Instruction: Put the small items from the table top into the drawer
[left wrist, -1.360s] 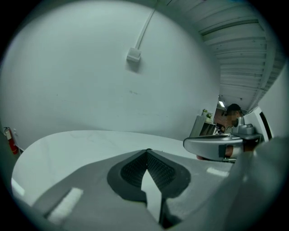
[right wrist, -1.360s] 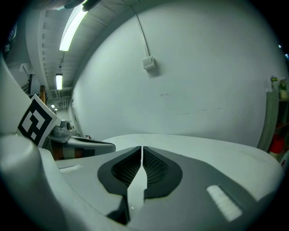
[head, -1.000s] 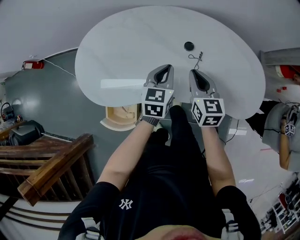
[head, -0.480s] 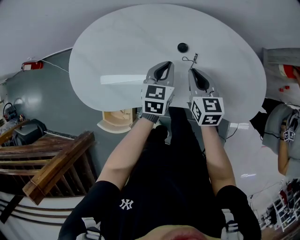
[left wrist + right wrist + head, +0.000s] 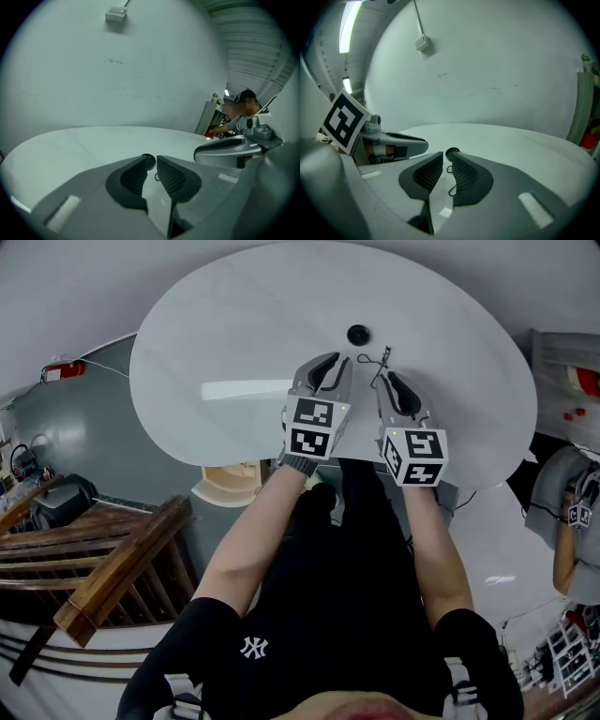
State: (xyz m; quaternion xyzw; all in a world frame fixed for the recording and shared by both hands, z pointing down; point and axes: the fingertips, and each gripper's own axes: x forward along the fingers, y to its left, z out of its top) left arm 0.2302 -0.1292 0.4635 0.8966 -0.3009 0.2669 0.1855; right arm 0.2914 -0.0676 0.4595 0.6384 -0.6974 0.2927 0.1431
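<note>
Though close, wire (image 5: 378,360) beyond right gripper (image 5: 386,379)

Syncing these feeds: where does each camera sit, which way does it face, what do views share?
Head view: on the head, looking steeply down at the table; shows forearms, left gripper, right gripper.
Left gripper view: looks along its jaws across the table; right gripper at right.
Right gripper view: likewise; left gripper at left.
Shared: black round item.
</note>
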